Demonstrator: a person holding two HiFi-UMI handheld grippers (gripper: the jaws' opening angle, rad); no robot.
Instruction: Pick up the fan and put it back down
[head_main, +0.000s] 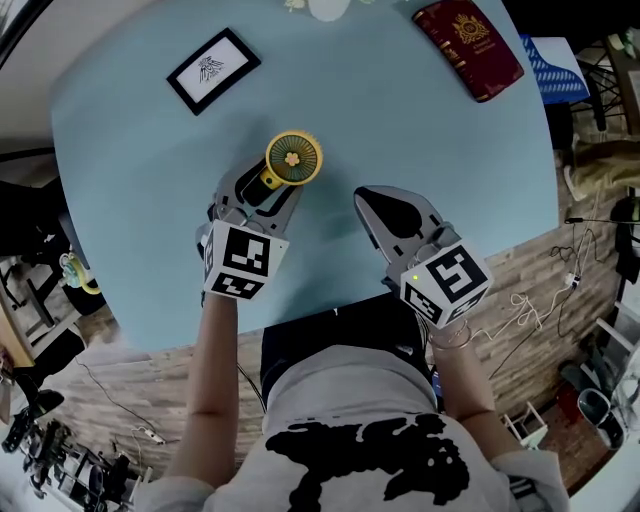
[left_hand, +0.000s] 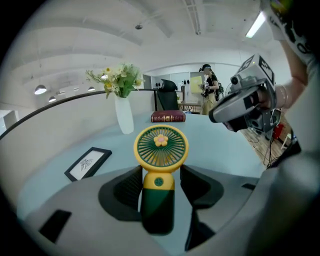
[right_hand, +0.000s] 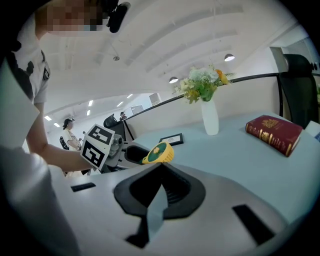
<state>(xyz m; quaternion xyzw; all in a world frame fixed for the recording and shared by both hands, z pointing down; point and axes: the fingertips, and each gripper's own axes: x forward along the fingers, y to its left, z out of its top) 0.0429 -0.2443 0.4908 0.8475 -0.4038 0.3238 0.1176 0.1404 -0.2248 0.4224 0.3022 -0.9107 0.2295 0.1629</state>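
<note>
Left to right across the pale blue table (head_main: 400, 130): a black picture frame (head_main: 213, 70) lies flat at the far left, well apart from the work. The left gripper (head_main: 262, 195) is angled downward over the near half of the table. Its jaws stand fairly wide and are set against the two sides of the fan (head_main: 293, 159), taking it at the yellow neck, just above the dark green handle (left_hand: 157, 210). The round yellow head (left_hand: 161, 146) projects beyond the jaw tips, with the grille and flower emblem tilted up toward the person. The fan thus sits in this gripper near the table's middle; no view shows whether its base rests on the surface or hangs just above it. To its right, the right gripper (head_main: 375, 205) is idle, jaw tips brought together on nothing, near the fan but not touching it. A red book (head_main: 468, 45) lies at the far right. Judged from the tilted, gripped fan, the step in hand is most likely the carry, with the set-down yet to be completed. The next move calls for lowering the base squarely onto bare table and righting the tilt so the handle stands or lies stably. The left jaws should spread only once the fan bears its own weight, since its heavy head could tip it.
</note>
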